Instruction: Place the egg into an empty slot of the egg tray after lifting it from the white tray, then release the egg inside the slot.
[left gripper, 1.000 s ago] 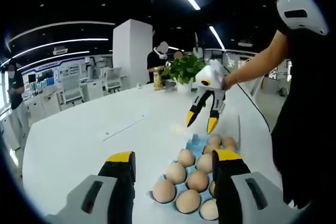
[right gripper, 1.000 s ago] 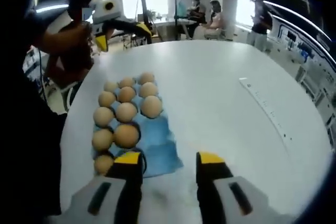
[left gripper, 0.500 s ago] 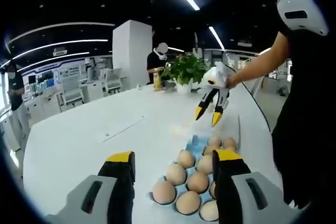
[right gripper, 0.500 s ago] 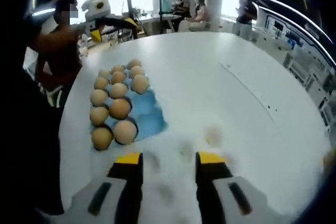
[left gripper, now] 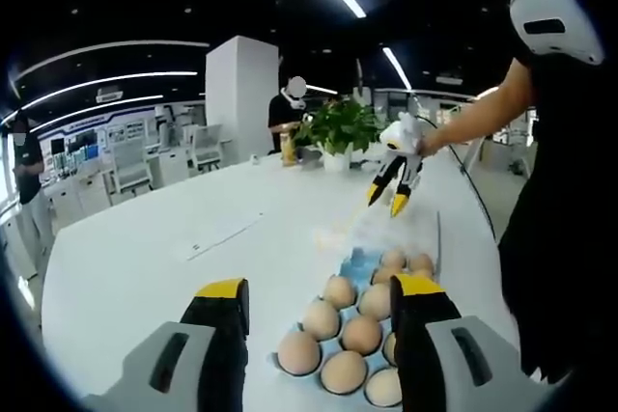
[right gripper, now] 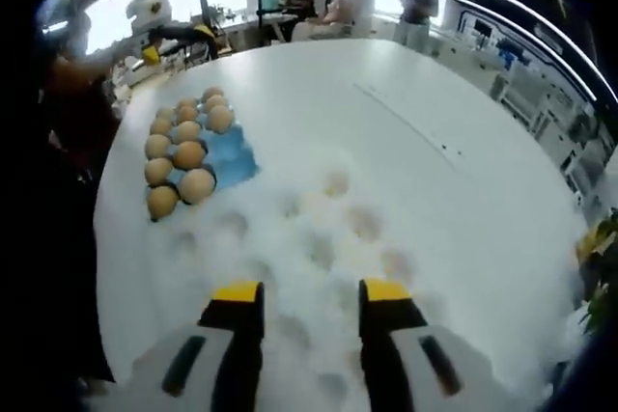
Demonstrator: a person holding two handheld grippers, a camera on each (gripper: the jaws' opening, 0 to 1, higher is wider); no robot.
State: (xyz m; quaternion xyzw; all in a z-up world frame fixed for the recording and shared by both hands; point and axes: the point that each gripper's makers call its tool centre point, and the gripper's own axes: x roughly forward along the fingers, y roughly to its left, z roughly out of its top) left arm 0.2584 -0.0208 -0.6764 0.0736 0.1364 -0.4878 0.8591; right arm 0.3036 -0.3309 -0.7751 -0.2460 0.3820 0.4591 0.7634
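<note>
Left gripper view looked along the left gripper (left gripper: 319, 301), whose yellow-tipped jaws stood apart with nothing between them, low over a white table (left gripper: 145, 258). Just beyond and to the right of those jaws lay the blue egg tray (left gripper: 359, 262), most of its slots holding brown eggs (left gripper: 338, 291), a bare blue patch showing at its far end. Farther off, the right gripper (left gripper: 390, 202) hung above the far end of that tray, held by a person's hand (left gripper: 425, 145); a potted plant (left gripper: 338, 127) stood behind it. Right gripper view showed the right gripper (right gripper: 311, 298) released as well, jaws parted and empty, poised over the white tray (right gripper: 290, 267), which was blurred. A few pale eggs (right gripper: 365, 223) sat in the white tray's hollows ahead of the jaws, none touching them. The egg tray (right gripper: 232, 151) lay farther ahead to the left, with the left gripper (right gripper: 179, 41) beyond it.
</note>
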